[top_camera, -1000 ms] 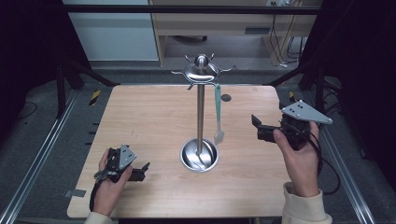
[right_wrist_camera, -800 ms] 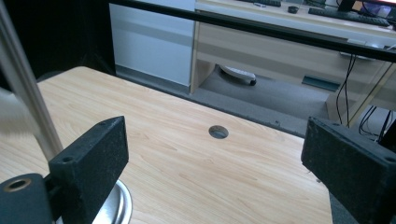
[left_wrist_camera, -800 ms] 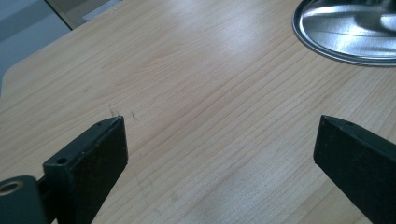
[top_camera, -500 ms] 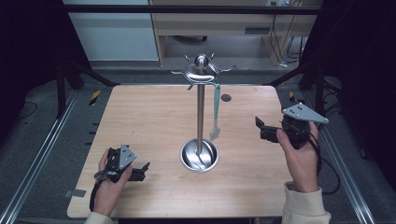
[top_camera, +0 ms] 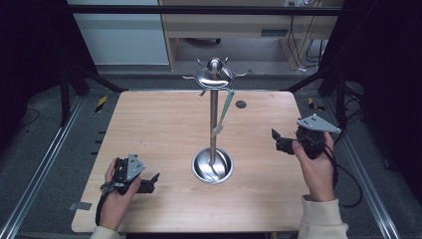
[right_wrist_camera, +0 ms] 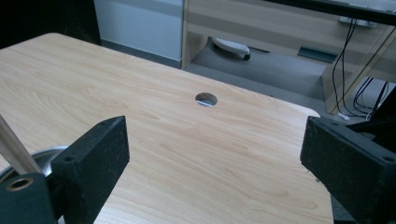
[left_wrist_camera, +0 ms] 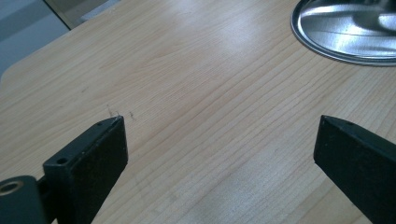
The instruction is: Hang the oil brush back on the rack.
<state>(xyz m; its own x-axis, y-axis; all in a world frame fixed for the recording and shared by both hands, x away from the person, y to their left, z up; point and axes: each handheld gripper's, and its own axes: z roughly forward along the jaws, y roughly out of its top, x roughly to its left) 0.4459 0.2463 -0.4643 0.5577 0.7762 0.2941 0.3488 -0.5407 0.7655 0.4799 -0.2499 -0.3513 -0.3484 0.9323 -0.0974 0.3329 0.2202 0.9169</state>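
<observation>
**Two claws spread, one utensil hanging on one stand**

One wooden tabletop (top_camera: pixel 164 129), one metal stand (top_camera: pixel 213 119) at its middle: one upright pole, one round dish base (top_camera: pixel 212 165), one domed top with hook arms (arm count unclear). One pale green utensil (top_camera: pixel 222 115) hangs from a hook on the stand's right side, tilted, lower end near the pole, above the base. Something shiny lies in the base dish, cannot tell what.

Two claws, one per hand. Left claw (top_camera: pixel 149 182) rests low on the tabletop at the near left, jaws spread wide, nothing between them; its own view shows bare wood and the base rim (left_wrist_camera: pixel 343 32). Right claw (top_camera: pixel 275 140) is held above the right side of the tabletop, jaws spread, nothing gripped, well apart from the utensil. One round cable hole (right_wrist_camera: pixel 206 99) in the tabletop ahead of it.

No readable writing, labels or brands.
</observation>
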